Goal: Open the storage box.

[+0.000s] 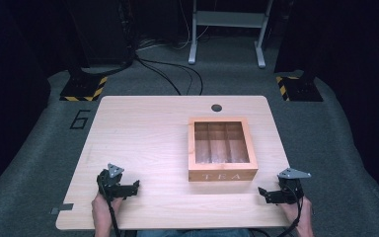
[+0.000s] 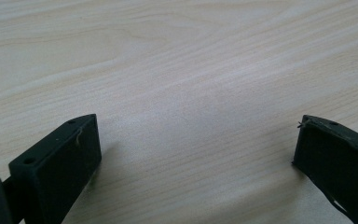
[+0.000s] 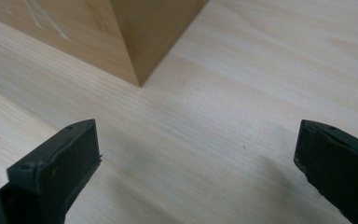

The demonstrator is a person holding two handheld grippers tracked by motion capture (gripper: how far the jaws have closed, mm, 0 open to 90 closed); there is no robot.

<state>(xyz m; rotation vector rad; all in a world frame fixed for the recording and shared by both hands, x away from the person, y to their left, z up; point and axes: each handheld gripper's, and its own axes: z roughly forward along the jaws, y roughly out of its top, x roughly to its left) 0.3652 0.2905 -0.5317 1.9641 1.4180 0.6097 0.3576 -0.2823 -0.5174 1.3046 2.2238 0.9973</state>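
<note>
Toward the table's [image 1: 143, 133] right half sits the wooden tea box [image 1: 221, 148], lid closed. Near the front corners, left gripper [image 1: 134, 186] and right gripper [image 1: 262, 192] rest wide apart-jawed, empty.

The left gripper [image 2: 196, 140] has its jaws spread wide over bare pale wooden table [image 2: 191, 60].

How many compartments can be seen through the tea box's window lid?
3, side by side beneath the lid of the tea box: left, middle, right. All look empty.
</note>
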